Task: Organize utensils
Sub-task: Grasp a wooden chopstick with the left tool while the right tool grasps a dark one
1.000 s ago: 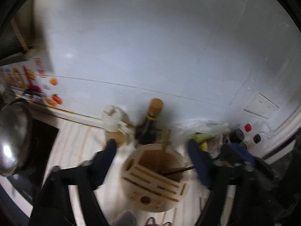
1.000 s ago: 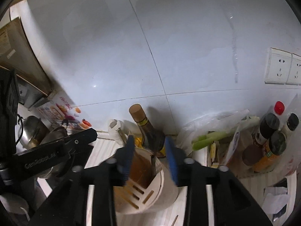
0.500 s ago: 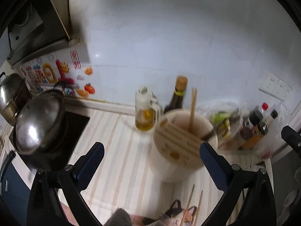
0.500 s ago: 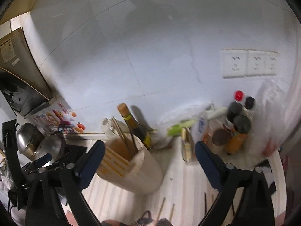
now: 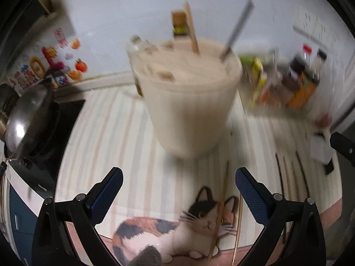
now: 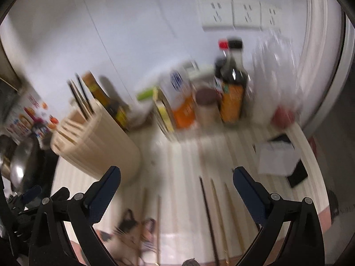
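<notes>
Left-wrist view: the left gripper (image 5: 178,178), its blue-padded jaws spread wide and empty, the opening having just widened, points down at a striped cream mat (image 5: 115,133) printed with a calico cat (image 5: 177,228). At 12 o'clock from the gripper stands the round beige wooden utensil holder (image 5: 188,102), upright, with a pale wooden chopstick (image 5: 192,31) and a grey metal handle (image 5: 237,28) projecting from its top. Two loose light wooden chopsticks (image 5: 221,208) lie on the mat between the jaws, across the cat's head. A steel pot lid (image 5: 26,115) sits at 9 o'clock; blurred condiment bottles (image 5: 297,82) at 2 o'clock. Right-wrist view: the right gripper (image 6: 176,177), likewise wide open and empty, its jaws just parted, frames three further chopsticks, one dark and two light (image 6: 213,217), lying side by side on the mat. The holder is at 10 o'clock.
</notes>
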A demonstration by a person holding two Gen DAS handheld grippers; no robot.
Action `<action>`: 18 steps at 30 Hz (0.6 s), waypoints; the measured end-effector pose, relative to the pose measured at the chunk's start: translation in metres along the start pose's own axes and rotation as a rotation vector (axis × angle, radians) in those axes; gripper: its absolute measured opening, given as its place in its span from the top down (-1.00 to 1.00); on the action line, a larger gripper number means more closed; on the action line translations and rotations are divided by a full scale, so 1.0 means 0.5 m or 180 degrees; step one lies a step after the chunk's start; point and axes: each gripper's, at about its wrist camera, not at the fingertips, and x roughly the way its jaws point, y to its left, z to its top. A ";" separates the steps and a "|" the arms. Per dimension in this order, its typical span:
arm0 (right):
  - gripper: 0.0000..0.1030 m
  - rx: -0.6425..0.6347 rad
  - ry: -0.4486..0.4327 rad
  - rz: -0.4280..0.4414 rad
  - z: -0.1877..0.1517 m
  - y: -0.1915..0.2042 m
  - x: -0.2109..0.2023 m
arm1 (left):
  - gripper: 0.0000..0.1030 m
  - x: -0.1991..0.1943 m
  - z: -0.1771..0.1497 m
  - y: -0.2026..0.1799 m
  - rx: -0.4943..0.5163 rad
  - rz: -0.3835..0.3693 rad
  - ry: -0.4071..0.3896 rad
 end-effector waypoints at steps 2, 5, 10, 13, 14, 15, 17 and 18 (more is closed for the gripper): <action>-0.89 0.0036 0.0144 -0.0012 -0.016 -0.022 0.026 | -1.00 0.036 -0.020 -0.027 0.0099 0.0010 0.0161; -0.48 0.0086 0.0402 -0.0054 -0.044 -0.052 0.075 | -1.00 0.077 -0.041 -0.056 0.0188 -0.0007 0.0338; -0.06 0.0157 0.0792 -0.0081 -0.086 -0.095 0.148 | -0.85 0.151 -0.075 -0.093 0.0330 -0.0154 0.0651; 0.10 0.0108 0.0950 -0.0091 -0.101 -0.100 0.177 | -0.58 0.187 -0.088 -0.116 0.0437 -0.0207 0.0807; 0.19 0.0101 0.1004 -0.0073 -0.108 -0.104 0.190 | -0.51 0.200 -0.093 -0.122 0.0465 -0.0219 0.0854; 0.23 0.0076 0.1055 -0.0060 -0.112 -0.104 0.201 | -0.45 0.209 -0.095 -0.126 0.0482 -0.0226 0.0883; 0.35 0.0025 0.1138 -0.0069 -0.117 -0.102 0.220 | -0.45 0.227 -0.100 -0.136 0.0536 -0.0232 0.0948; 0.37 -0.0002 0.1172 -0.0070 -0.118 -0.101 0.229 | -0.34 0.235 -0.103 -0.141 0.0571 -0.0236 0.0968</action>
